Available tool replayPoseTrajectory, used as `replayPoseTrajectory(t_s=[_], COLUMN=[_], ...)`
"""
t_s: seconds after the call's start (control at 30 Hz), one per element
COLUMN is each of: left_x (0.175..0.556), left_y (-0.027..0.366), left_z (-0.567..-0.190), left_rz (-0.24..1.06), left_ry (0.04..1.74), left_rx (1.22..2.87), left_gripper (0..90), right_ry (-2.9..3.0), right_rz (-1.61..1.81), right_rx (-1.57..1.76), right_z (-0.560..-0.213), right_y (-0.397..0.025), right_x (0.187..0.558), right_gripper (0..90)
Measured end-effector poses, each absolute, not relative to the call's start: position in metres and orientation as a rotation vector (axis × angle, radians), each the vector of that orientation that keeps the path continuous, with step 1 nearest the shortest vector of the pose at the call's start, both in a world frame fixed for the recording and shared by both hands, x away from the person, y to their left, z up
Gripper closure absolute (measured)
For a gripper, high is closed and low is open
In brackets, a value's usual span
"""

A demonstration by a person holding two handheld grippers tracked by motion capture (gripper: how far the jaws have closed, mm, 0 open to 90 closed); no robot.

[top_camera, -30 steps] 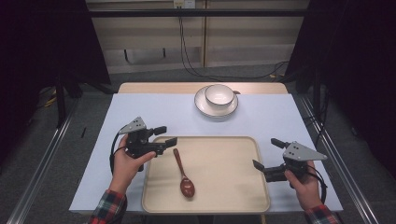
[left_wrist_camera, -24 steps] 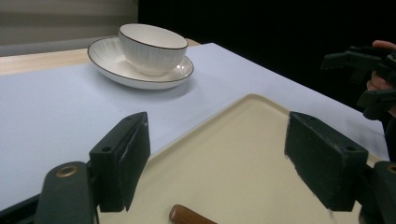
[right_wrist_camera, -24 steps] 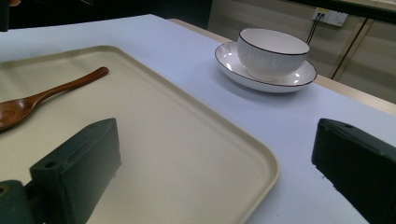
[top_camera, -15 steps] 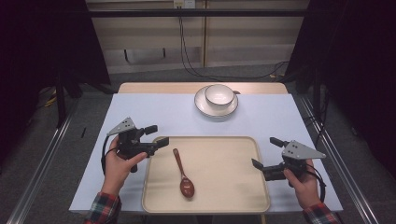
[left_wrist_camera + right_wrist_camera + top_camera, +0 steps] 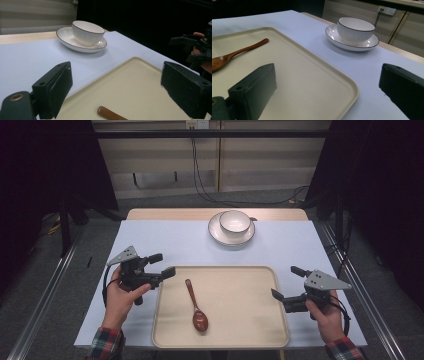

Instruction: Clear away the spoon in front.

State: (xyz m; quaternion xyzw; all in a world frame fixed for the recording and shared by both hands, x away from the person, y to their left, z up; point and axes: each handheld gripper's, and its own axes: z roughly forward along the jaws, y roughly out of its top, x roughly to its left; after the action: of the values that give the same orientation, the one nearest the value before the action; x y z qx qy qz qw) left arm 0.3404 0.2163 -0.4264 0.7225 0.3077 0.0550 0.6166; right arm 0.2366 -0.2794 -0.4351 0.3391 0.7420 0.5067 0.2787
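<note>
On the pale blue surface [image 5: 170, 245], a cream tray [image 5: 235, 325] near the front edge, with a brown wooden spoon [image 5: 195, 307] lying loose inside, left of the tray's middle, bowl end toward the person, handle pointing away. At the tray's far-left corner, the left claw [image 5: 162, 265], jaws spread wide and empty, one jaw just over the tray rim, the other above bare cloth. In the left gripper view, the spoon's handle tip [image 5: 110, 114] low between the two black jaws, apart from both. At the tray's right edge, the right claw [image 5: 287, 282], likewise wide open and holding nothing, one jaw over the rim, the other beyond it on the cloth side; possibly hovering rather than resting, hard to tell from above. Farther back, well apart from the tray, a white ribbed bowl [image 5: 235, 221] seated in a white saucer [image 5: 218, 234] with a dark rim. Between either claw and the spoon, only bare tray floor. Beyond the far edge, a strip of light wood [image 5: 170, 214], then dark cables [image 5: 210, 195] across the grey floor [image 5: 165, 200].
</note>
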Motion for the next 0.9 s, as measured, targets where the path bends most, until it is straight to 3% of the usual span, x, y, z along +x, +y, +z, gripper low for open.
replayPoseTrajectory(t_s=[0.67,0.9], left_x=[0.337,0.336], left_y=[0.236,0.247], left_z=[-0.432,-0.435], left_rz=[0.159,0.124], left_ry=[0.648,0.698], left_rx=[1.692,1.691], left_gripper=[1.7,1.7], right_ry=[1.997,1.991], right_rz=[1.363,1.36], right_rx=[0.917,0.929], right_z=[-0.434,-0.433], right_y=[-0.285,-0.286], right_x=[0.236,0.236], right_gripper=[0.9,0.8])
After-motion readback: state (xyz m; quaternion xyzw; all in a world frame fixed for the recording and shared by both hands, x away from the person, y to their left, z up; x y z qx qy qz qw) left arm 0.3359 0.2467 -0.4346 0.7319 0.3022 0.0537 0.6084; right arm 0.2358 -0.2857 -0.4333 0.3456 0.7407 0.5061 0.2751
